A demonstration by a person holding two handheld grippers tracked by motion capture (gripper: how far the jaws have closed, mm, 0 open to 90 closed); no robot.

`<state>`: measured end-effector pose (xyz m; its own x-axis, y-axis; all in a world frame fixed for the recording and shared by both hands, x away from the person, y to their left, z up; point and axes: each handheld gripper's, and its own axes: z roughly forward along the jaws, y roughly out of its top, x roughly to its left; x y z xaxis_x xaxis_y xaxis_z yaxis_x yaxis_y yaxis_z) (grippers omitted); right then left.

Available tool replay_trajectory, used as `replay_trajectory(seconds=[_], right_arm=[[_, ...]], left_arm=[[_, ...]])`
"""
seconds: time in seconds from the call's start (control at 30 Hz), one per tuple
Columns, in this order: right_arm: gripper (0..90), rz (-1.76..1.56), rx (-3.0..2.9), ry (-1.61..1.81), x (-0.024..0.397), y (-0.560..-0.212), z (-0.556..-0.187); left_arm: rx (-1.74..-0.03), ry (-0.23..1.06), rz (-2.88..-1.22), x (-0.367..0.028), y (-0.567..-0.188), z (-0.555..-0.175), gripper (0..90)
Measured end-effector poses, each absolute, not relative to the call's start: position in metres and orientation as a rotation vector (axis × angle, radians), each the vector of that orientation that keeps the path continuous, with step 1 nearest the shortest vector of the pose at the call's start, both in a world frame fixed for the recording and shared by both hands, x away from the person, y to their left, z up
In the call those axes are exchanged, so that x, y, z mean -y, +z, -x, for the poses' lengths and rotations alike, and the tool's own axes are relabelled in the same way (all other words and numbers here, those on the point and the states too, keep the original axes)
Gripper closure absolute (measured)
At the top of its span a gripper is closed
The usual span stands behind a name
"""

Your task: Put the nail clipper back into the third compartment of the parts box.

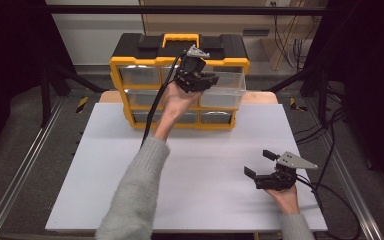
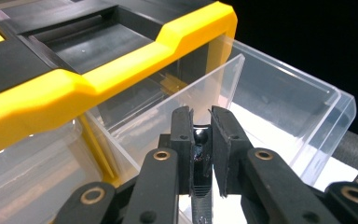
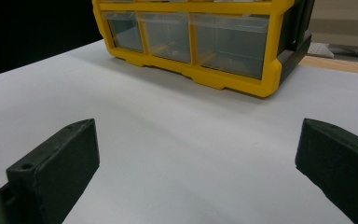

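A yellow-and-black drawer organizer is set at the far end of the white tabletop. One clear drawer is seen pulled out from its upper right. Cables are seen on the floor right of the organizer.

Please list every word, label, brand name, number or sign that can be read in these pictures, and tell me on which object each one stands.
There are none to quote.
Organizer: no brand or label can be read on its black top, its yellow frame or its clear drawers.
Pulled-out drawer: plain clear plastic, no marking.
Left gripper and right gripper: no print can be read on them.
White board: blank.
Yellow-and-black striped marks on the floor: a pattern, not text.
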<state>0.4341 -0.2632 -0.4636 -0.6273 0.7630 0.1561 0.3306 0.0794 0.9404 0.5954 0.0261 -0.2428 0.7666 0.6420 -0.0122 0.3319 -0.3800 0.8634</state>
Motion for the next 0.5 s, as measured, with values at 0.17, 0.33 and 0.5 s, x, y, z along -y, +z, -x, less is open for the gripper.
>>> replay_trajectory(seconds=[0.17, 0.33, 0.5], right_arm=[[0.4, -1.080, -1.987, 1.566, 0.263, -0.464, -0.434], [0.4, -1.083, -1.988, 1.565, 0.263, -0.464, -0.434], [0.3, -1.082, -1.991, 1.561, 0.263, -0.464, -0.434]], left_arm=[[-0.737, 0.417, -2.001, -0.026, -0.243, -0.594, 78.0], [-0.708, 0.428, -1.972, -0.027, -0.240, -0.590, 73.0], [-0.687, 0.433, -1.938, -0.033, -0.232, -0.582, 60.4]])
